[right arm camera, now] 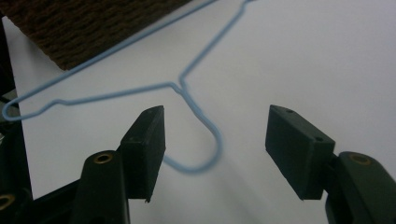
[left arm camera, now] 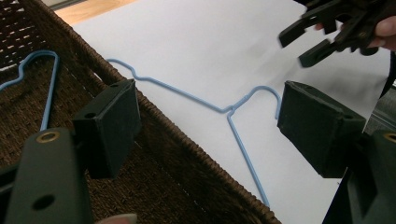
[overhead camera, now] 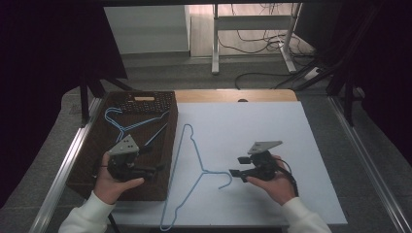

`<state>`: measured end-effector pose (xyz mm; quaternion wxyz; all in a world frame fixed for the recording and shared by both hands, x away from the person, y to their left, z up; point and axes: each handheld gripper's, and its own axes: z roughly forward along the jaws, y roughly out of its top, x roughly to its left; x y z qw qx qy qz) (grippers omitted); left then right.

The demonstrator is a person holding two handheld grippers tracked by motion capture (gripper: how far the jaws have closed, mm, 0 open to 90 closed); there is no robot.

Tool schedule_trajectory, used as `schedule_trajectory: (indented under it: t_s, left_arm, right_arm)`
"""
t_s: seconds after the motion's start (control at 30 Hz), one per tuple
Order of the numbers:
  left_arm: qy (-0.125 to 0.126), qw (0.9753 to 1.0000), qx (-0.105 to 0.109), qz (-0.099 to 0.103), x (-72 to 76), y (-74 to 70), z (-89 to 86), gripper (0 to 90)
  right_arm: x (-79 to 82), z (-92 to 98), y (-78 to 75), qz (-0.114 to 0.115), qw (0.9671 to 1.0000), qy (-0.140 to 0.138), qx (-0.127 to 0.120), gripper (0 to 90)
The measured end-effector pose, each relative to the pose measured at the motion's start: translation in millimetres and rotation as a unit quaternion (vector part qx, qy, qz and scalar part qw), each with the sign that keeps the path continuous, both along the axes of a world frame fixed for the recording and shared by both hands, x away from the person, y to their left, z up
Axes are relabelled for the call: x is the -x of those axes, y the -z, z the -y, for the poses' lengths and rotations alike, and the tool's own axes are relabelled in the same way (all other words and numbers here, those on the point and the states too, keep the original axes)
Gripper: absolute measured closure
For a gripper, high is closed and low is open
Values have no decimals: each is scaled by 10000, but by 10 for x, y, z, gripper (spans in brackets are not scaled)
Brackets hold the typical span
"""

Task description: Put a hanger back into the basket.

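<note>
- Hanger of blue wire flat on white bench, just beside basket right edge, hook toward right gripper
- right jaws wide, empty, hook between them: lower, pinch the neck
- left gripper jaws wide over basket, empty; keep clear of wire hangers inside

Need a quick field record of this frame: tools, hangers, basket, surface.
left tool: open, over the wicker basket, holds nothing
right tool: open, just right of the hook of the blue wire hanger on the sheet, not touching it
hangers in basket: blue wire, count unclear
hanger on sheet: flat, hook toward right tool, one end by the basket wall
surface: white sheet on table
</note>
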<state>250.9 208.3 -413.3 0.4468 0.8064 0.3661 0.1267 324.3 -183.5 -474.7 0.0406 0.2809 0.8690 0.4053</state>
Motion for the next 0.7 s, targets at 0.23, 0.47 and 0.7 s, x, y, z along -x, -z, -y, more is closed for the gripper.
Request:
schedule_trajectory:
  t_s: [0.23,0.47,0.7]
  left_arm:
    - [12,10000,38,15,16,-4,-16,207]
    - [15,10000,53,4,12,3,-19,209]
    - [63,10000,37,7,21,4,-2,210]
  right_arm:
    - [-184,-619,140,-162,9983,-497,259,681]
    - [-364,-1173,284,-404,9927,-786,816,896]
    - [-553,-1371,362,-256,9924,-555,1066,896]
